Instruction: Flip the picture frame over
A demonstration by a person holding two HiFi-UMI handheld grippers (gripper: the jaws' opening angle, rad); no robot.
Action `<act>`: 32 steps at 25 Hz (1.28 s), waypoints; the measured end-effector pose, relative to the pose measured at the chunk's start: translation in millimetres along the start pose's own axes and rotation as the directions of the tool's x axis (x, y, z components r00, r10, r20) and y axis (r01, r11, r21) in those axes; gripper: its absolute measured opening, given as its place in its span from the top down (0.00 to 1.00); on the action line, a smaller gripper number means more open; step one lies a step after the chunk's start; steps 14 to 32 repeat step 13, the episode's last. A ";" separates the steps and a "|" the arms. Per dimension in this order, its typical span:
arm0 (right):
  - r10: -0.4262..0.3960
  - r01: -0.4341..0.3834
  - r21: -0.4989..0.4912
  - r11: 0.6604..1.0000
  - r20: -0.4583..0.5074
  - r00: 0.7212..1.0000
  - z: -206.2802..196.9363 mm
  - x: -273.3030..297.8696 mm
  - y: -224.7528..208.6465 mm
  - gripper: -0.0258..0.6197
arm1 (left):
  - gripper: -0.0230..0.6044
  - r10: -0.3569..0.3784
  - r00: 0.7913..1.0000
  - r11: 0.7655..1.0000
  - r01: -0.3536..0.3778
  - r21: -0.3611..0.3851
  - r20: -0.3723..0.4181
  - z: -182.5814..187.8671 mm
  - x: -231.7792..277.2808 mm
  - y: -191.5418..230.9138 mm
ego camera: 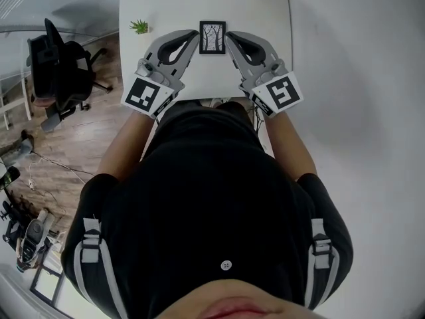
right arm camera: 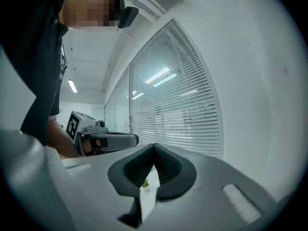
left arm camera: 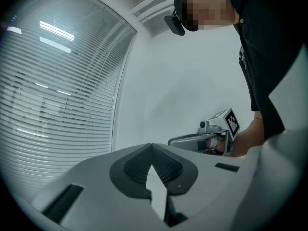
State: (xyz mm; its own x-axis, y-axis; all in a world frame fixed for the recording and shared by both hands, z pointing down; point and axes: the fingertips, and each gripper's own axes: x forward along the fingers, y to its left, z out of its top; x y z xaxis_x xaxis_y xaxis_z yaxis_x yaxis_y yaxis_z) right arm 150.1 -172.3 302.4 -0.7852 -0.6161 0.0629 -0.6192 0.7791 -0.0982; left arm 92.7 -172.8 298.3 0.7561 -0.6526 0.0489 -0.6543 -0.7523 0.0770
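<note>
We find the frame [ego camera: 212, 37] on the table [ego camera: 265, 12], picture side showing. The left gripper [ego camera: 196, 37] sits at its left edge and the right gripper [ego camera: 228, 38] at its right edge; we cannot confirm contact. Both claws are closed tight, with nothing between the jaws. A plant [ego camera: 139, 26] stands well to the left.

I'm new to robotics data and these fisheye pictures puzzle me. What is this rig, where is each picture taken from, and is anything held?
No robot: a person holds a left hand-held gripper and a right hand-held gripper. The head view looks down from their head; the other two cameras ride on the grippers, looking along the jaws. On the white table are a picture frame and a small plant. Both pairs of jaws are shut on nothing; the tips flank the frame.
</note>
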 end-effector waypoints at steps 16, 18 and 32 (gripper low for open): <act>0.014 -0.014 0.015 1.000 0.004 1.000 -1.6 2.3 -0.8 0.95 | 0.95 0.005 1.000 1.000 -0.005 -0.030 0.024 4.7 2.0 -1.5; 0.014 -0.014 0.015 1.000 0.004 1.000 -1.6 2.3 -0.8 0.95 | 0.95 0.005 1.000 1.000 -0.005 -0.030 0.024 4.7 2.0 -1.5; 0.014 -0.014 0.015 1.000 0.004 1.000 -1.6 2.3 -0.8 0.95 | 0.95 0.005 1.000 1.000 -0.005 -0.030 0.024 4.7 2.0 -1.5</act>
